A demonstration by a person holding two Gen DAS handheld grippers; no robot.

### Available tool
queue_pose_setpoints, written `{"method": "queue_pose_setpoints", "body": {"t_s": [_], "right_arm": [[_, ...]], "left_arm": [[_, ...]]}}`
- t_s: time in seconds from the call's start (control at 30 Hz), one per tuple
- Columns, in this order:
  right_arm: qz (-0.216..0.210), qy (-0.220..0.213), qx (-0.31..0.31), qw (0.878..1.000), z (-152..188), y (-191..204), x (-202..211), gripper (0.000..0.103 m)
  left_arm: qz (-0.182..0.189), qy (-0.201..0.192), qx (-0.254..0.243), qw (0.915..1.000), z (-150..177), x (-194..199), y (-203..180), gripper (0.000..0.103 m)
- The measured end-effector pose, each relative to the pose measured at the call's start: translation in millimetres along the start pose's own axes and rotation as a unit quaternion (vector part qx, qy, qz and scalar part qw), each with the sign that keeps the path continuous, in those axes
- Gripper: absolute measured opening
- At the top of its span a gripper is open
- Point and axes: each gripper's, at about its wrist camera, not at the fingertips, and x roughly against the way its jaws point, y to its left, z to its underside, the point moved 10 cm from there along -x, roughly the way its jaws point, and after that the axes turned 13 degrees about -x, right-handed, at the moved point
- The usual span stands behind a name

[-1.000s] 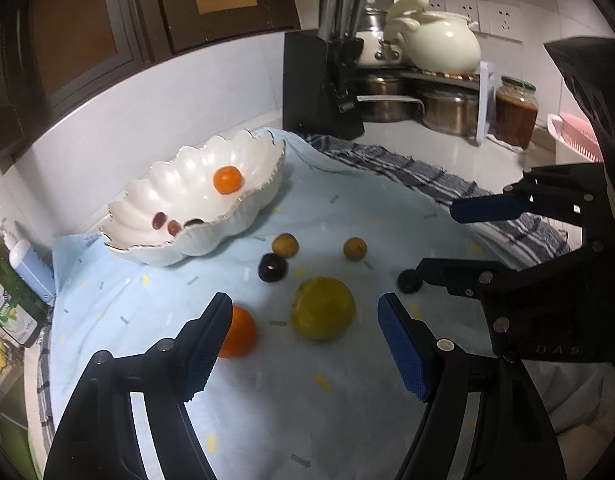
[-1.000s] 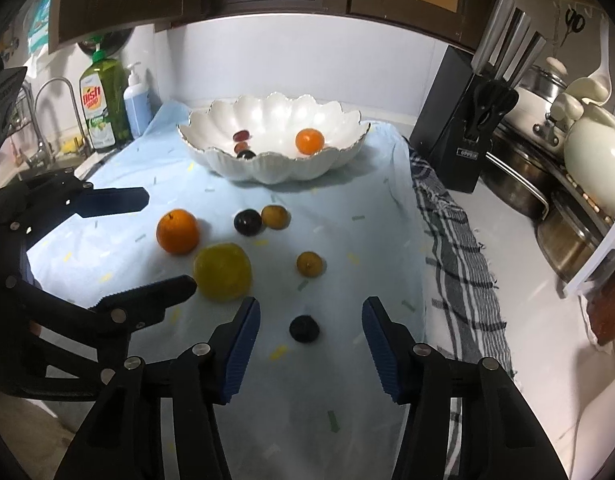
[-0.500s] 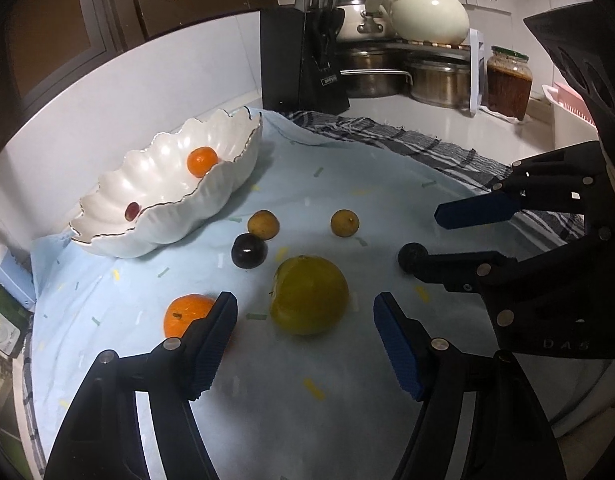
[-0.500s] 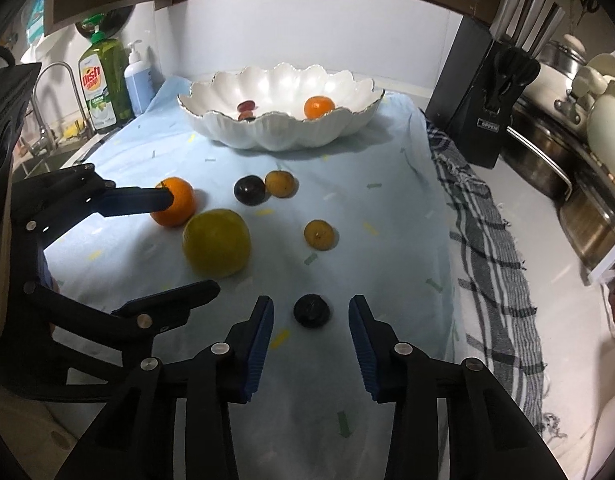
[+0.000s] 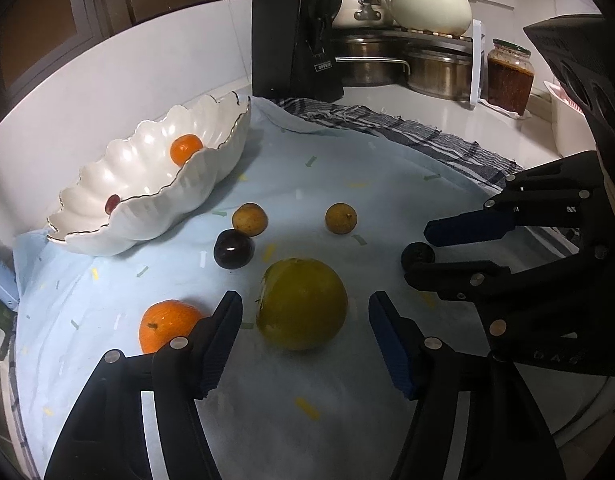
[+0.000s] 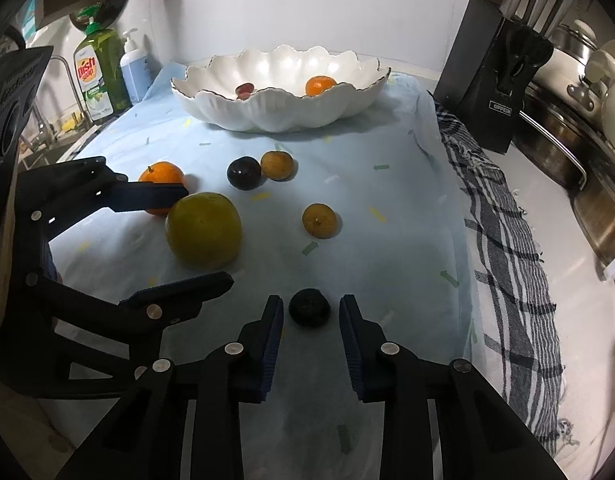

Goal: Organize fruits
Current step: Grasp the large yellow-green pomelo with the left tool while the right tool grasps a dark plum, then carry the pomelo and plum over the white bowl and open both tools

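Right hand-held gripper [image 6: 310,316] stood released around the small dark fruit [image 6: 309,307], its blue pads just beside it on either side and touching nothing. Left hand-held gripper [image 5: 303,312] was released too, bracketing the big green-yellow citrus [image 5: 301,303], which nearly filled the gap. That citrus looked the likelier trouble: a round, wide body could squirt out of a shallow pinch and roll into the orange [image 5: 169,325] at its left. The dark fruit (probably soft) might bruise or skid on the blue cloth [image 6: 387,200] over the counter. Farther off, the shell-shaped bowl [image 6: 281,114] held a mandarin [image 6: 320,85]; a careless drop could chip its thin rim.
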Motion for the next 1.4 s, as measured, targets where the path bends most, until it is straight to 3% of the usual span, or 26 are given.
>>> {"method": "queue_pose_setpoints", "body": {"t_s": [0.33, 0.47, 0.8, 1.4], "right_arm": [[0.004, 0.004, 0.009, 1.0, -1, 2, -5, 0.023], [0.004, 0.004, 0.009, 1.0, 0, 2, -6, 0.022], [-0.002, -0.01, 0.001, 1.0, -4, 3, 3, 0.022], [-0.029, -0.071, -0.009, 0.997, -42, 22, 37, 0.022]], "left_arm": [[0.013, 0.005, 0.0, 0.9999, -1, -5, -1, 0.057], [0.003, 0.005, 0.003, 1.0, -1, -5, 2, 0.047], [0.009, 0.006, 0.032, 0.9994, 1, 2, 5, 0.047], [-0.04, -0.033, 0.095, 0.9941, -17, 52, 48, 0.047]]}}
